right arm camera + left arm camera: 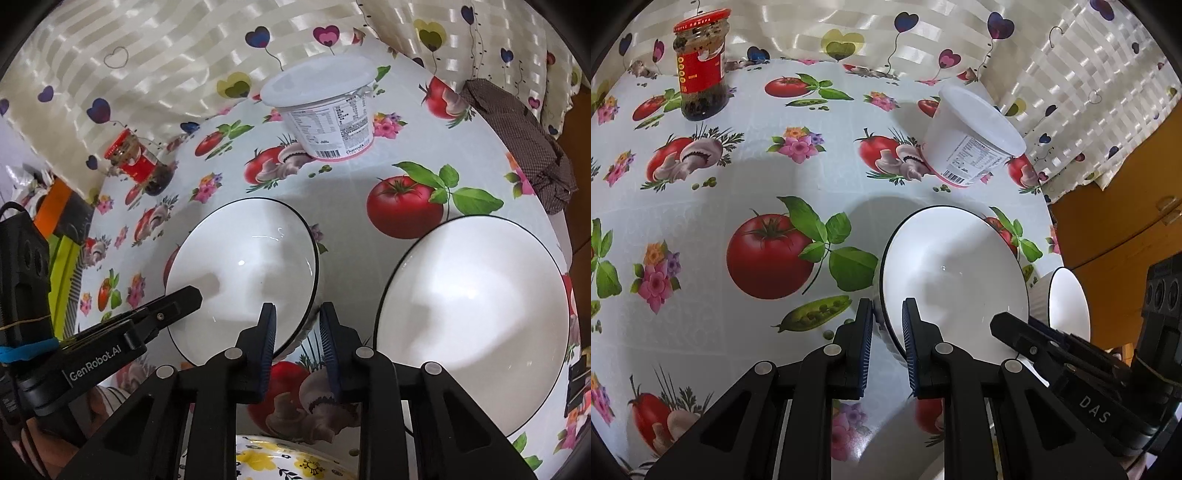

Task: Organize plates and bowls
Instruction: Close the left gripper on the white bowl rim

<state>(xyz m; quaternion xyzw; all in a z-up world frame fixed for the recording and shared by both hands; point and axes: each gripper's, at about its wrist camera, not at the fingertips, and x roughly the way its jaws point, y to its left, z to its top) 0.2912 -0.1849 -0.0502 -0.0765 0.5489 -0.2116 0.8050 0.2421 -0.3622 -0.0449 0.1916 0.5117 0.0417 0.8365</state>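
The left tongs (pixel 887 321) straddle the near rim of a bowl (pixel 955 273), jaws narrow but perhaps not yet clamped. The right tongs (pixel 297 328) hang open at that bowl's other rim. A second bowl (pixel 472 317) sits just right of it, unstacked; stacking remains.

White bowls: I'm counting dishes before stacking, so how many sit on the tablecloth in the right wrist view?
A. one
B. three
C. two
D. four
C: one white bowl sits left and a second white bowl right, apart from each other.
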